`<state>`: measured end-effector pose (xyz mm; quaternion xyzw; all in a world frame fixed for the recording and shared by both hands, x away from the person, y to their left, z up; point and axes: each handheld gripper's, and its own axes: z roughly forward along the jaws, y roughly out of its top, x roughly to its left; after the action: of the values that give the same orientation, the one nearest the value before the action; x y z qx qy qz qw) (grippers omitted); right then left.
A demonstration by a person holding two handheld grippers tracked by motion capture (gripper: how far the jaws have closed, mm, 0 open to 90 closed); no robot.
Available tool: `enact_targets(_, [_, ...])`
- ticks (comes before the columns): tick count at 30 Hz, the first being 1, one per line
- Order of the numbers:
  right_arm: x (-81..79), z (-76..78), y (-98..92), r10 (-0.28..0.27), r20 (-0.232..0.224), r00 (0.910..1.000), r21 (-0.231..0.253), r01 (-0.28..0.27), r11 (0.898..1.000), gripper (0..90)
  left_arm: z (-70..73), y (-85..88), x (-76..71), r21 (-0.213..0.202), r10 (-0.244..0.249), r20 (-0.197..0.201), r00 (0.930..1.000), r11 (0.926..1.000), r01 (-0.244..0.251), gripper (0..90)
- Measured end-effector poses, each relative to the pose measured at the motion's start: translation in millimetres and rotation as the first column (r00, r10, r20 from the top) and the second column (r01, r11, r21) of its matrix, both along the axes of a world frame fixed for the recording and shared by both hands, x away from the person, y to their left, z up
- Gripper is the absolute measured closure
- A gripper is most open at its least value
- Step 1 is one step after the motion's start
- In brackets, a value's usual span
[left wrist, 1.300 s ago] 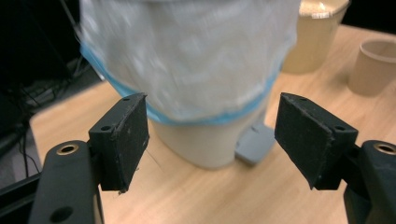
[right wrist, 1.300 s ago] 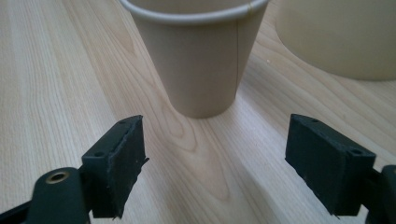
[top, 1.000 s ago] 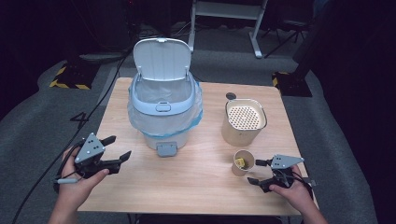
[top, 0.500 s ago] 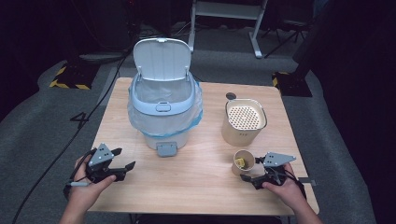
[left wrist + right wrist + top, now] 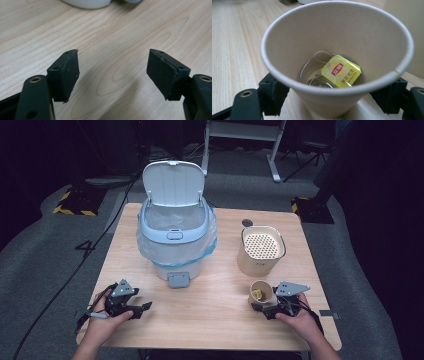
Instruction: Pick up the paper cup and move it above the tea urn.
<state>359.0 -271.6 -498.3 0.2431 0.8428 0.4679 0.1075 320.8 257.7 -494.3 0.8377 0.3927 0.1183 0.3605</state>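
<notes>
A brown paper cup (image 5: pixel 261 291) stands near the table's front right. Inside it (image 5: pixel 337 45) lie a little liquid, a wet tea bag and its yellow tag (image 5: pixel 341 71). My right gripper (image 5: pixel 261 302) is low on the table with a jaw on each side of the cup's lower wall. Its jaws have just been closing, and the pads (image 5: pixel 277 96) sit against the cup. My left gripper (image 5: pixel 143 308) rests near the front left edge. In its own view the left gripper (image 5: pixel 112 72) is open over bare wood, with nothing between its pads (image 5: pixel 67 72).
A pale blue bin (image 5: pixel 175 240) with a plastic liner and a raised lid stands at the table's (image 5: pixel 215 320) middle back. A beige container (image 5: pixel 261 251) with a perforated top sits just behind the cup. A dark round object (image 5: pixel 247 223) lies behind that.
The left hand has sunk to the table near the front left edge. The right gripper has slid slightly left, and its jaws have come around the cup's base.
</notes>
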Motion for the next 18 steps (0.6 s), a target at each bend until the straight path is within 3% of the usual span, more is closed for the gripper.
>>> enact_targets(3, [0.6,-1.0,2.1,-0.013,0.012,0.9998,0.001,0.013,1.0,26.9,-5.0,-0.8,1.3,0.015,0.005,-0.022,0.9998,0.9999,-0.005,24.9])
enact_targets(9, [1.1,-0.1,1.5,-0.011,0.017,0.9998,-0.004,0.011,1.0,28.6,-10.2,-3.7,1.4,0.049,0.006,0.038,0.9993,0.9988,-0.008,21.6])
enact_targets(18, [3.0,14.3,-8.6,0.037,0.023,0.9991,0.024,-0.037,0.999,30.1,-10.3,-6.9,3.1,0.051,0.012,0.038,0.9992,0.9986,-0.014,19.8])
